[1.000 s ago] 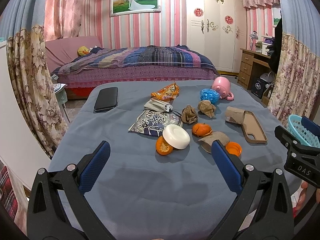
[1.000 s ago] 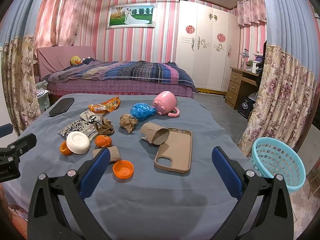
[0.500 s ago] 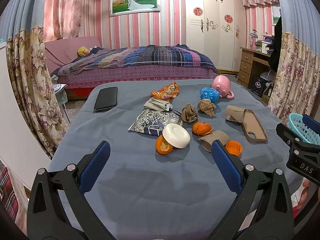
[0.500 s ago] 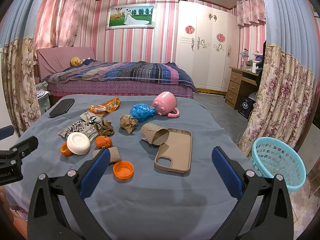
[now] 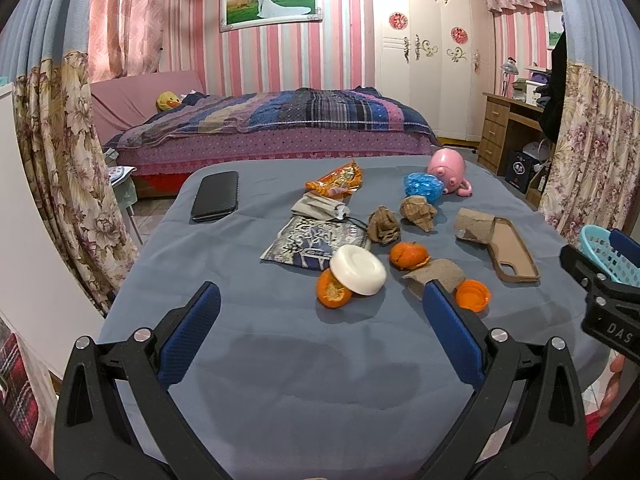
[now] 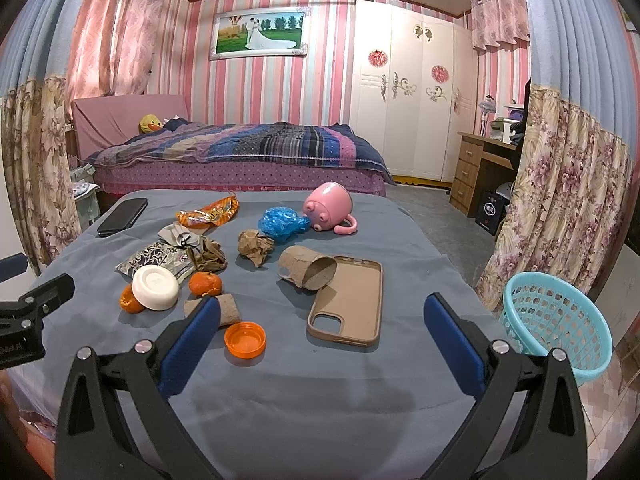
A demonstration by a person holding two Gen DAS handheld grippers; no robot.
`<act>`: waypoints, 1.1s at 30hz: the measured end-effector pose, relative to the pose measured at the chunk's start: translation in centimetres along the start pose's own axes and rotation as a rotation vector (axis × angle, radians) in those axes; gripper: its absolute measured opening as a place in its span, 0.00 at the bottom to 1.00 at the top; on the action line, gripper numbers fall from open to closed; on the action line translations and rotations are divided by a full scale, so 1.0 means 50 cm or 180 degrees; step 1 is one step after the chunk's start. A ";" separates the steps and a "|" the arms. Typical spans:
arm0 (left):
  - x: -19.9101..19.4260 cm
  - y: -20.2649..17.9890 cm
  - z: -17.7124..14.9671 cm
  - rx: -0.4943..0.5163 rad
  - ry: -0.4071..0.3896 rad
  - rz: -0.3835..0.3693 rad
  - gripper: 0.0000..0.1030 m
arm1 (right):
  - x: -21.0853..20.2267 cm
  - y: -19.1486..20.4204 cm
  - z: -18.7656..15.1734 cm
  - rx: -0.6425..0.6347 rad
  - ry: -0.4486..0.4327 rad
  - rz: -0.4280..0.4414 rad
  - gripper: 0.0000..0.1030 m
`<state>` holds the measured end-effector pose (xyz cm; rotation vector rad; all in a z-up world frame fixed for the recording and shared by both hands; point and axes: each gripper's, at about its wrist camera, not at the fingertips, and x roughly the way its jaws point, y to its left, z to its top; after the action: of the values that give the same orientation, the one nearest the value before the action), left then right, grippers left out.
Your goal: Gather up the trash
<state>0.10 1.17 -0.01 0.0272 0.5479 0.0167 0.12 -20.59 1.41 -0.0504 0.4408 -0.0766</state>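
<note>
a grey-blue tabletop (image 6: 320,408) strewn with trash. both claws hover over its near edge, each spread wide and holding nothing: the left claw (image 5: 320,336) toward the near left corner, the right claw (image 6: 322,338) toward the near right. an orange bottle cap (image 6: 245,339) lies just ahead of the right claw's left finger, beside a flattened cardboard scrap (image 6: 228,310); it looks the nearer pick for the right claw. orange peels (image 5: 408,256), crumpled brown paper (image 6: 255,247), a cardboard tube (image 6: 308,272) and wrappers (image 5: 334,185) sit mid-table. a turquoise basket (image 6: 556,326) stands on the floor off the right edge, closest to the right claw.
</note>
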 end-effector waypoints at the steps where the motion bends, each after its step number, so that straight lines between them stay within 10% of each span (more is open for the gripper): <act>1: 0.003 0.005 0.001 -0.0010 0.0021 0.0020 0.95 | 0.002 -0.001 0.000 -0.0001 0.0006 -0.0012 0.96; 28: 0.091 0.108 -0.008 -0.0290 0.0263 0.0358 0.95 | 0.191 0.080 -0.061 0.0004 0.0713 0.0338 0.96; 33: 0.102 0.117 -0.011 -0.0391 0.0346 0.0336 0.95 | 0.226 0.109 -0.078 -0.0150 0.0907 0.0422 0.70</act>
<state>4.12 7.17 -2.96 -0.0650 0.6529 0.1553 8.97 -16.26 -7.23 -0.0567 0.7295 0.0581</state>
